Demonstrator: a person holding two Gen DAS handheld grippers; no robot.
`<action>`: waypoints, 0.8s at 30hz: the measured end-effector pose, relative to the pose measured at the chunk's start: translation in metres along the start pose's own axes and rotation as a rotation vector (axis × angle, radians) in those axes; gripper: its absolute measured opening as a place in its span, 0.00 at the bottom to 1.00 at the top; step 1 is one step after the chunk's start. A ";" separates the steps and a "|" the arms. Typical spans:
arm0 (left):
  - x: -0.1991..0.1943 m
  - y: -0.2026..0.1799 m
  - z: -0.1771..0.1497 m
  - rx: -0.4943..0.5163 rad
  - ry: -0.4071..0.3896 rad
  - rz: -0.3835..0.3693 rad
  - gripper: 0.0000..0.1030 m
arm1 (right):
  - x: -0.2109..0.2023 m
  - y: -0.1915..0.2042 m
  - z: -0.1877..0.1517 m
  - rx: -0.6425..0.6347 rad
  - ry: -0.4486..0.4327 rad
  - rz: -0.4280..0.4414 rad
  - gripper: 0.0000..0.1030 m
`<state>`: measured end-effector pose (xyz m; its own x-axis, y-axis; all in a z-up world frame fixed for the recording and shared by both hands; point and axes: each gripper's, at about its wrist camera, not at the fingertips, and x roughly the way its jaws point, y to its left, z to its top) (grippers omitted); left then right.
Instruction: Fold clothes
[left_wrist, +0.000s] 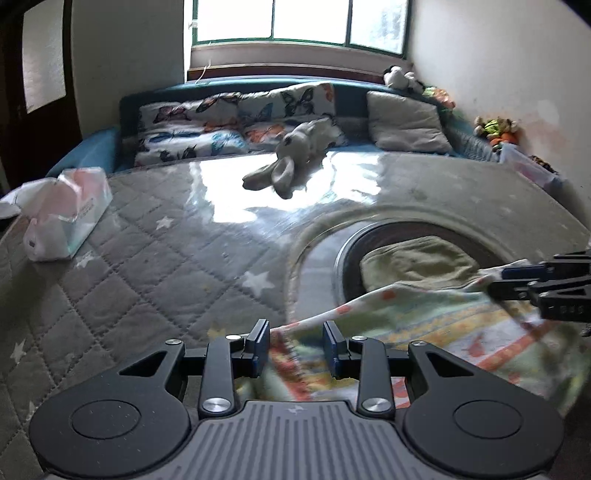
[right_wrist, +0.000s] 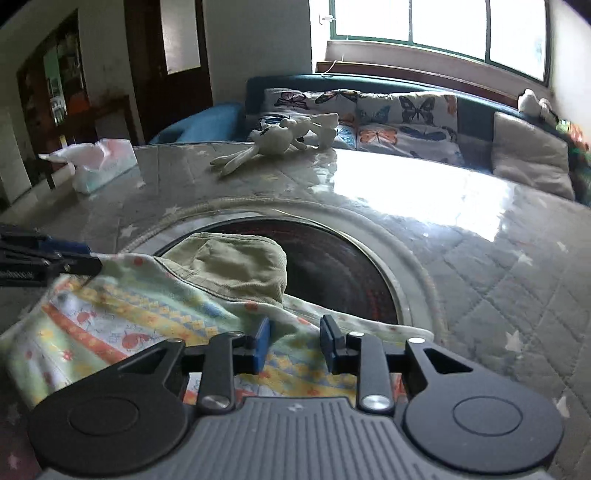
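Note:
A pale patterned cloth with orange, yellow and green bands (left_wrist: 436, 325) lies on the glass-topped table, also in the right wrist view (right_wrist: 122, 317). An olive-green garment (left_wrist: 417, 262) lies partly on it, over a round dark inset (right_wrist: 332, 266). My left gripper (left_wrist: 295, 349) is open, its blue pads astride the cloth's left edge. My right gripper (right_wrist: 293, 343) is open, its pads astride the cloth's right edge. Each gripper shows in the other's view, the right one (left_wrist: 535, 284) and the left one (right_wrist: 48, 258).
A plush rabbit (left_wrist: 291, 158) lies at the table's far side. A tissue pack (left_wrist: 66, 214) sits at the far left. Butterfly cushions (left_wrist: 229, 118) and a grey pillow (left_wrist: 406, 122) line a blue sofa behind. The tabletop (left_wrist: 147, 258) is quilted grey under glass.

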<state>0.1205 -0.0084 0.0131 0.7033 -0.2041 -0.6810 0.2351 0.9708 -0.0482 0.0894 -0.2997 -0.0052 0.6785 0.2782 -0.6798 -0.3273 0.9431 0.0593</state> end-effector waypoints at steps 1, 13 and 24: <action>-0.002 -0.001 0.001 -0.001 -0.004 -0.002 0.33 | -0.003 0.000 0.000 -0.005 -0.009 0.001 0.27; 0.017 -0.033 0.009 0.030 0.016 -0.009 0.35 | -0.009 0.009 -0.006 -0.017 -0.007 0.026 0.49; -0.005 -0.040 0.000 0.023 -0.016 0.009 0.66 | -0.035 0.023 -0.019 -0.038 -0.041 0.052 0.81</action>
<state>0.1081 -0.0458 0.0181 0.7164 -0.1972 -0.6692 0.2438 0.9695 -0.0247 0.0456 -0.2909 0.0055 0.6859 0.3345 -0.6462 -0.3868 0.9198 0.0656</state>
